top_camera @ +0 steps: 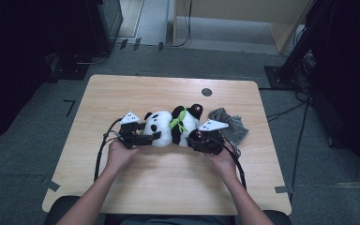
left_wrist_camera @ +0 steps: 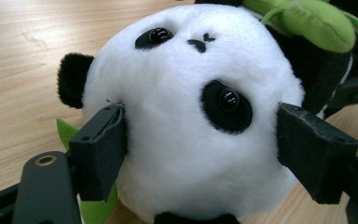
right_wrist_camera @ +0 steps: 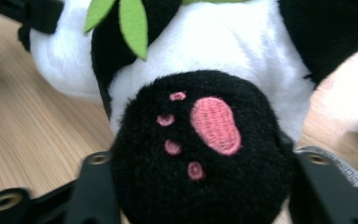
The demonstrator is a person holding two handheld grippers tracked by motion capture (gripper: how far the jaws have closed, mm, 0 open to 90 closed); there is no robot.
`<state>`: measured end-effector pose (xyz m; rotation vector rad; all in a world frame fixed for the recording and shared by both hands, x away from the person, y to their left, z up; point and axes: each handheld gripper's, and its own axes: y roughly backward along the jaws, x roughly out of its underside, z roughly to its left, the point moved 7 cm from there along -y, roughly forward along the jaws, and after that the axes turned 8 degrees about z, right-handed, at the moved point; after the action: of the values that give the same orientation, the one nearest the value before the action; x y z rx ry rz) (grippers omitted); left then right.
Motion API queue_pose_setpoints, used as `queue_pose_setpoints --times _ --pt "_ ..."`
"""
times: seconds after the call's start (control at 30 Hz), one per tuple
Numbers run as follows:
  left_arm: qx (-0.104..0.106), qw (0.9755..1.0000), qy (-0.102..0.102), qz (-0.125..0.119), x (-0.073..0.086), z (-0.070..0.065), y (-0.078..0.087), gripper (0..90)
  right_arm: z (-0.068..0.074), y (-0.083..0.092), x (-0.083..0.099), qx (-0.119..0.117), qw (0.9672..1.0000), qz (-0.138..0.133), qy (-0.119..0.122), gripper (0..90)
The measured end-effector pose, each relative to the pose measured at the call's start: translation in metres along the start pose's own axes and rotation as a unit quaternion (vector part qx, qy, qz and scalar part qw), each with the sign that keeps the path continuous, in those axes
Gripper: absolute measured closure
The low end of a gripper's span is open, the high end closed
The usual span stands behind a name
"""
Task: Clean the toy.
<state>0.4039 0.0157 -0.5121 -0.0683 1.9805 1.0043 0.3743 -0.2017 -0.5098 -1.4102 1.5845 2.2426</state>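
Note:
A plush panda lies on its side along the middle of the wooden table, head to the left, with a green leaf across its chest. My left gripper comes in from the left. In the left gripper view its pads press both cheeks of the white head. My right gripper is at the other end. In the right gripper view the black foot with pink paw marks sits tight between its two jaws.
A crumpled grey cloth lies just right of the panda, behind my right hand. A small dark round mark sits on the table's far side. Bare wood stretches in front of my hands and to the far left.

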Motion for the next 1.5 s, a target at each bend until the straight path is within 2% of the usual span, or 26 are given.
queue_pose_setpoints --times 0.03,0.2,0.3,0.33,0.53,0.6,0.67,0.73,0.9,0.97,1.07,1.17,1.27,1.37,1.43,1.5 --pt "0.001 1.0000 0.000 -0.002 -0.001 0.001 0.001 20.9 -0.001 0.002 -0.004 -0.003 0.9999 0.004 -0.011 53.7" --pt "0.017 0.9998 0.003 -0.007 -0.006 0.001 0.008 22.0 -0.006 0.009 -0.014 -0.010 0.9995 0.002 -0.029 56.4" --pt "0.017 0.9997 -0.016 -0.009 -0.008 -0.003 0.015 23.8 -0.010 0.016 -0.019 -0.009 0.9992 -0.002 -0.038 56.9" --pt "0.016 0.9994 -0.028 -0.009 -0.008 -0.004 0.018 23.9 -0.011 0.018 -0.020 -0.008 0.9990 -0.003 -0.044 57.0" --pt "0.019 0.9968 -0.077 -0.014 -0.003 -0.015 0.025 24.1 -0.022 0.035 -0.026 -0.002 0.9974 -0.020 -0.069 57.2" --pt "0.016 0.9960 -0.087 -0.012 -0.001 -0.015 0.026 23.5 -0.024 0.040 -0.028 -0.010 0.9965 -0.024 -0.079 57.1" --pt "0.016 0.9962 -0.085 -0.015 0.000 -0.014 0.026 21.8 -0.024 0.045 -0.030 -0.022 0.9953 -0.024 -0.091 57.0" --pt "0.020 0.9961 -0.083 -0.020 0.001 -0.013 0.026 21.3 -0.022 0.050 -0.032 -0.032 0.9948 -0.022 -0.094 57.0" --pt "0.026 0.9941 -0.099 -0.037 0.000 -0.018 0.025 18.1 -0.012 0.055 -0.038 -0.055 0.9946 -0.020 -0.085 56.8" --pt "0.019 0.9935 -0.106 -0.037 0.002 -0.019 0.022 17.6 -0.008 0.055 -0.039 -0.064 0.9946 -0.016 -0.080 56.8" --pt "0.020 0.9938 -0.104 -0.033 0.003 -0.020 0.019 15.8 -0.004 0.055 -0.039 -0.083 0.9936 -0.013 -0.076 57.4" --pt "0.011 0.9939 -0.102 -0.039 0.002 -0.020 0.018 15.2 0.002 0.056 -0.040 -0.099 0.9923 -0.011 -0.074 58.2" --pt "-0.003 0.9933 -0.105 -0.048 0.000 -0.021 0.021 24.5 0.005 0.056 -0.040 -0.103 0.9922 -0.013 -0.069 58.3" --pt "-0.013 0.9948 -0.091 -0.045 -0.001 -0.020 0.025 38.2 0.007 0.055 -0.041 -0.102 0.9925 -0.013 -0.065 57.8" --pt "-0.018 0.9950 -0.089 -0.041 0.000 -0.020 0.026 46.5 0.006 0.054 -0.040 -0.100 0.9929 -0.011 -0.064 56.1" --pt "-0.013 0.9952 -0.086 -0.045 -0.001 -0.022 0.031 56.3 0.005 0.052 -0.039 -0.078 0.9955 -0.014 -0.053 51.5"
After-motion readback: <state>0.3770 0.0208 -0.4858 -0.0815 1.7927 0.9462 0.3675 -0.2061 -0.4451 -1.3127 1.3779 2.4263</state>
